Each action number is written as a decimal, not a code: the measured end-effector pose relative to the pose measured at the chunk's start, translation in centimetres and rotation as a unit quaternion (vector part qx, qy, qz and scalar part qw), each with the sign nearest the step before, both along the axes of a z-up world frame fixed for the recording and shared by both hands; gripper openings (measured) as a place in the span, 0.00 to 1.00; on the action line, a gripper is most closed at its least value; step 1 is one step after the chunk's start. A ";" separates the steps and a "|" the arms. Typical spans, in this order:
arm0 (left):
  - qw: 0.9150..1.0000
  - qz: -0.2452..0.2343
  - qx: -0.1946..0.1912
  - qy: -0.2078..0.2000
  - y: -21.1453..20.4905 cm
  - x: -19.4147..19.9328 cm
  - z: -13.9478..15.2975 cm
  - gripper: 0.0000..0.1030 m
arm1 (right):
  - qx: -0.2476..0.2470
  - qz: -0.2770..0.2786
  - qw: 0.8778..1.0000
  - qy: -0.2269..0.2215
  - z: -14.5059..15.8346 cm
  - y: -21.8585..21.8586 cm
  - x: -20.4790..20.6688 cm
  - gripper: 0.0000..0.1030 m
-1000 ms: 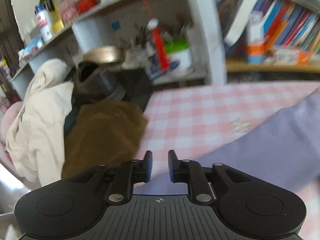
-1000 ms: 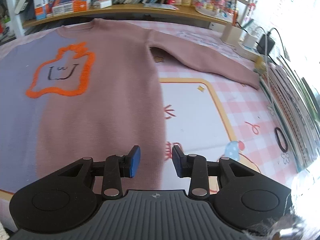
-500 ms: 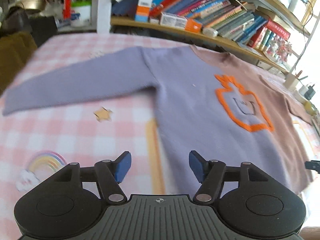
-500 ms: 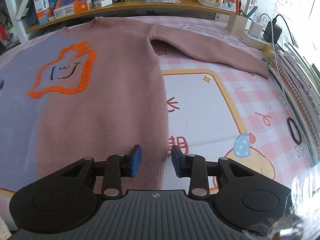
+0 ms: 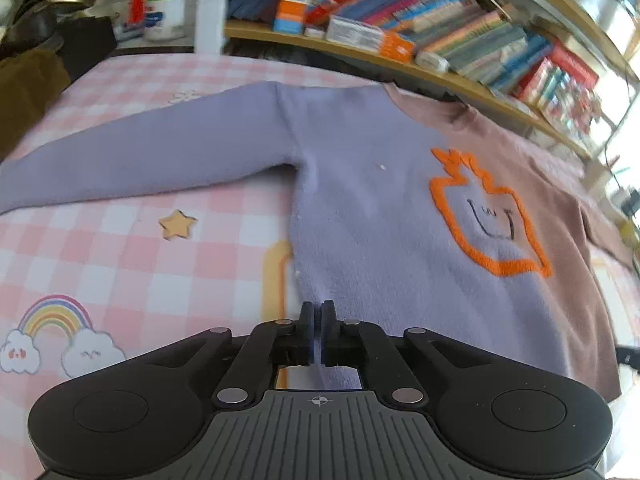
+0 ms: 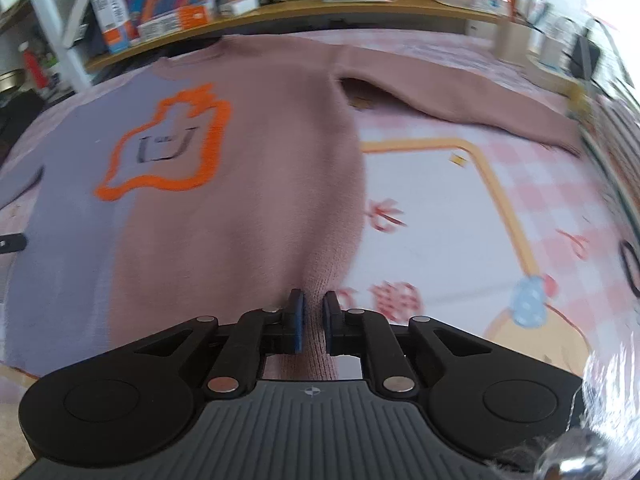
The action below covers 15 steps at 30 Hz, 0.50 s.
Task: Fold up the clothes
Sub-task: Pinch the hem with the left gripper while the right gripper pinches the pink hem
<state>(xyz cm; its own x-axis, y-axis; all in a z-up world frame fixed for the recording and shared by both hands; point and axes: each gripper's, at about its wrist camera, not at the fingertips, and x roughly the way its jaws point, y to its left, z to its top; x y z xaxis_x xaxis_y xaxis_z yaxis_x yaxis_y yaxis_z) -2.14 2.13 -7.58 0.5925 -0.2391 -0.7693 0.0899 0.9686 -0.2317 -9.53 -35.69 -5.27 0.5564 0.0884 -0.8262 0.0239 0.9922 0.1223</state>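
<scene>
- Where my left gripper [image 5: 318, 330] meets the near hem of the sweater [image 5: 360, 208], its jaws are pinched almost together on a thin fold of the lilac corner.
- My right gripper [image 6: 313, 322] holds the opposite hem corner, the dusty-pink one, with a bunched ridge of knit [image 6: 320, 344] clamped between its narrow blue pads.
- Under the sweater is a pink checked mat [image 5: 120, 248] carrying a rainbow with clouds [image 5: 56, 332] near its front edge and a yellow star [image 5: 178, 224] further in, just below the lilac sleeve.
- On my right side the mat's white panel with an orange border [image 6: 508, 208] lies bare beside the pink flank of the sweater.
- Spread flat and face up, the sweater has an orange-outlined face patch [image 5: 486, 216] at mid-chest, across the seam between its two colours.
- Its lilac sleeve [image 5: 140, 160] stretches out toward the mat's left edge; the pink sleeve [image 6: 460, 92] stretches toward the right edge.
- Its collar sits at the far edge, right below a wooden shelf [image 5: 360, 54] packed with books [image 5: 440, 12].
- At the far left corner lies a brown garment [image 5: 24, 92].
</scene>
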 end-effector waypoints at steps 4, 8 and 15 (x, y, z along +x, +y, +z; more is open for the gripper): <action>0.998 0.024 0.046 -0.018 0.9 1.3 0.6 0.01 | -0.015 0.050 0.998 -0.020 0.1 2.7 0.7 0.08; 0.997 0.000 0.074 -0.017 -0.1 1.7 0.7 0.01 | -0.023 0.014 0.999 -0.019 0.1 1.2 -0.3 0.08; 0.997 -0.024 0.065 -0.015 -1.5 0.4 0.2 0.01 | -0.037 -0.014 0.999 -0.004 -0.3 0.6 -2.0 0.08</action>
<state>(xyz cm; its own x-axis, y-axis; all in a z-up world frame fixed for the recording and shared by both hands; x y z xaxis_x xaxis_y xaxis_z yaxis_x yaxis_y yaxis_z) -1.74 0.66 -7.42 0.6064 -0.1665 -0.7775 0.1421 0.9848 -0.1001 -11.51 -35.13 -5.59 0.5641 0.0113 -0.8256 0.0510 0.9975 0.0485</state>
